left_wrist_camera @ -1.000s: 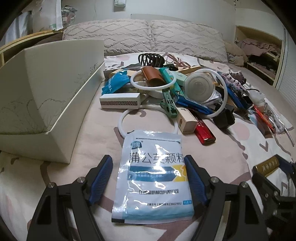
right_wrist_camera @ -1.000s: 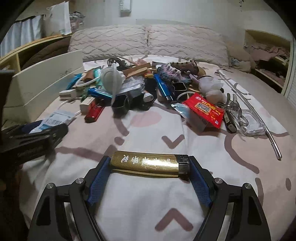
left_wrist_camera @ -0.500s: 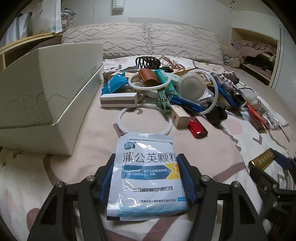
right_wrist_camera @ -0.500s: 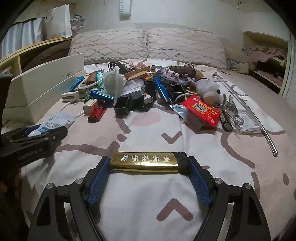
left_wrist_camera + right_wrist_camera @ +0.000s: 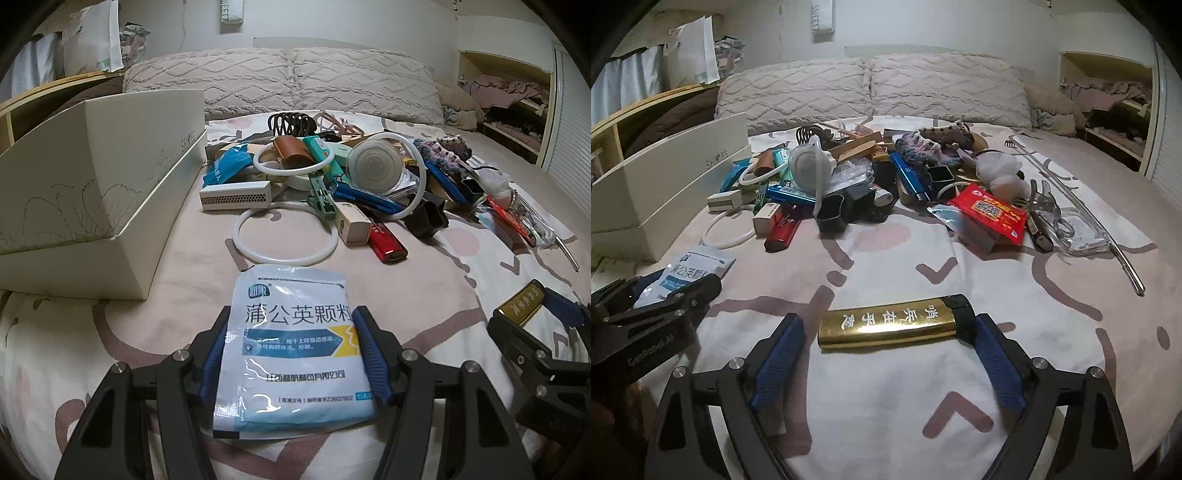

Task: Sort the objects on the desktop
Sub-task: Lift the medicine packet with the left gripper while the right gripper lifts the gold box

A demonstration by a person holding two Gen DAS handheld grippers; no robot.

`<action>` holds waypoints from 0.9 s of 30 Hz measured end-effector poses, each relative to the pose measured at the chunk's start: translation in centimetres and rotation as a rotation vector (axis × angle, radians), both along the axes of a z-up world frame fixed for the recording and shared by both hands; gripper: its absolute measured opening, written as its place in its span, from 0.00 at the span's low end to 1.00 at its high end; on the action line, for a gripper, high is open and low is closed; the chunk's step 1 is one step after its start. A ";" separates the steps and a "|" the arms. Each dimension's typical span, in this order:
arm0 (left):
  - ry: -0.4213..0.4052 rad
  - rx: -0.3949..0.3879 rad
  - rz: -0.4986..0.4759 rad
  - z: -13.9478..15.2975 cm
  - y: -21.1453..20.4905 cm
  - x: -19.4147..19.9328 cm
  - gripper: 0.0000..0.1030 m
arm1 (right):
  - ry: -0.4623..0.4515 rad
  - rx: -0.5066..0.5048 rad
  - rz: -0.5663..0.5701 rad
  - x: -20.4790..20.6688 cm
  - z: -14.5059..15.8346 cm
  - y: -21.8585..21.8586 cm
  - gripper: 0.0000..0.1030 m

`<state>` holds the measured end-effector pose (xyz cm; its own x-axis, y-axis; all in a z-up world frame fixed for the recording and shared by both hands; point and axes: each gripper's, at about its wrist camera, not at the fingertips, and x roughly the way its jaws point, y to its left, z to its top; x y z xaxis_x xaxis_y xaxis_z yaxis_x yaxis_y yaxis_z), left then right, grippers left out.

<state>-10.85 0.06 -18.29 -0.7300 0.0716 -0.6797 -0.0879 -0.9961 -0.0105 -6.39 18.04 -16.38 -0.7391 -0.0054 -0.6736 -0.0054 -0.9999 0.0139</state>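
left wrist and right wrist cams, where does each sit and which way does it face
Left wrist: on the left gripper, looking along its fingers at the medicine sachet, pile and pillows; right gripper at right edge.
Right wrist: on the right gripper, same direction, gold lighter between open fingers; left gripper at left edge.
Shared: sachet, lighter, white box, red lighter.

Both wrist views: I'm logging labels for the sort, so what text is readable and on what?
"蒲公英颗粒": sachet, shut in the left gripper.
Sachet's smaller lines: too blurred.
"哨兵在平凌", roughly, upside down: gold lighter, between the open right gripper fingers.
"SHOES": white box.
"SWEET", vertical: wall hanging.
Red packet: unreadable.
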 end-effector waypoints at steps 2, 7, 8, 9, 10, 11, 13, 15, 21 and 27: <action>0.000 0.000 -0.001 0.0 0.0 0.1 0.61 | -0.007 0.011 0.011 -0.3 0.0 0.3 0.89; 0.000 -0.001 -0.002 0.0 0.0 0.1 0.61 | -0.042 0.008 0.079 -0.9 0.1 1.3 0.89; 0.000 0.000 -0.002 0.0 0.0 0.1 0.61 | -0.051 0.002 0.097 -1.0 0.1 1.5 0.89; 0.000 0.001 -0.002 0.0 0.0 0.1 0.61 | -0.056 -0.006 0.110 -1.1 0.1 1.6 0.89; 0.000 0.001 -0.002 0.0 0.0 0.1 0.61 | -0.061 -0.019 0.119 -1.2 0.1 1.8 0.89; -0.001 0.002 -0.003 0.0 0.0 0.1 0.61 | -0.065 -0.027 0.123 -1.3 0.1 1.9 0.89; 0.000 0.002 -0.003 0.0 0.0 0.1 0.61 | -0.069 -0.025 0.123 -1.4 -0.1 1.8 0.89; -0.001 0.001 -0.002 0.0 0.0 0.1 0.61 | -0.063 0.000 0.125 -1.3 -0.2 1.3 0.87; -0.001 0.005 -0.002 0.0 0.0 0.2 0.61 | -0.040 0.019 0.129 -1.0 -0.2 0.9 0.80; 0.016 -0.041 0.032 -0.1 0.2 0.3 0.74 | -0.030 0.028 0.114 -0.9 -0.3 0.7 0.80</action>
<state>-10.55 0.22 -18.39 -0.7425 0.0209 -0.6695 -0.0562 -0.9979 0.0312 -7.27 18.72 -16.63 -0.7139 -0.0692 -0.6968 0.1086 -0.9940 -0.0125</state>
